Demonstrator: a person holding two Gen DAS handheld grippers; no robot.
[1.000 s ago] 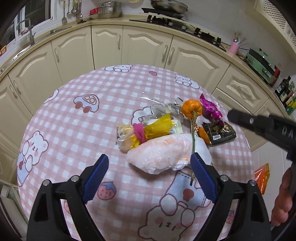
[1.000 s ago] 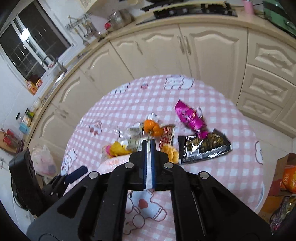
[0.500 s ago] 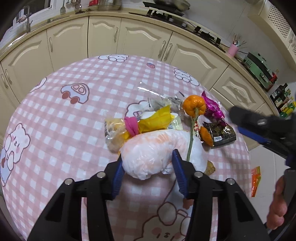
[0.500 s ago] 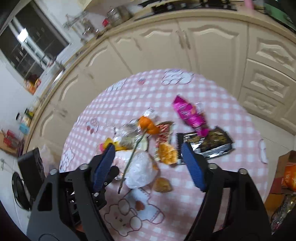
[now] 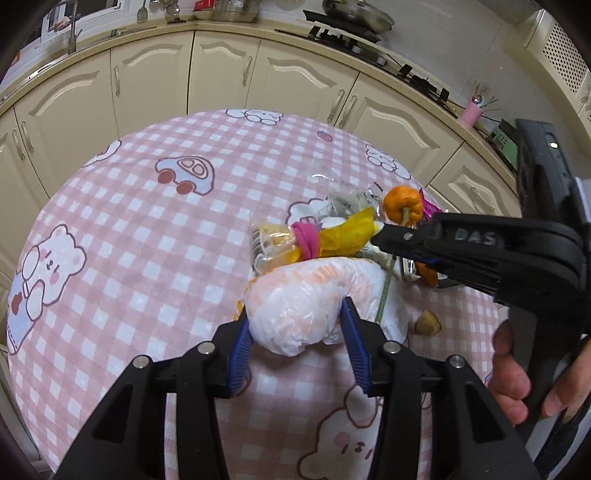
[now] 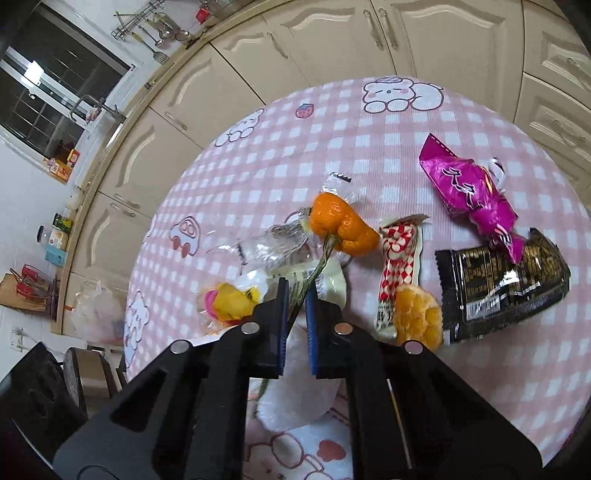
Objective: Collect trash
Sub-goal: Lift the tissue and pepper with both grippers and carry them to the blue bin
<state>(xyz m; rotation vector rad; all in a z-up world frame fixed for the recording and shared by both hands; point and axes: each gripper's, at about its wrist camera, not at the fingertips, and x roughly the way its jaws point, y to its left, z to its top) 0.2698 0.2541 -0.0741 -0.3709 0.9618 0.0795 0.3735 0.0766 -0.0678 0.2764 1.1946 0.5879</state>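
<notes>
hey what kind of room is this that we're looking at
Most likely a home kitchen: cream cabinets run under a counter that carries a gas hob, a sink tap sits by the window, and a checked tablecloth covers the table.

Crinkled translucent plastic on the white bag (image 5: 306, 306); glossy foil on the magenta wrapper (image 6: 472, 192) and black packet (image 6: 502, 284); matt checked cloth over the worktop (image 5: 147, 236); dimpled orange peel (image 6: 340, 225).

On table (image 6: 280, 155), near white bag (image 5: 306, 295): 1 bag, 2 orange peels (image 6: 341, 225) (image 6: 417, 314), 1 pink wrapper (image 6: 469, 192), 1 black wrapper (image 6: 506, 284), 1 red-white wrapper (image 6: 399, 254).
</notes>
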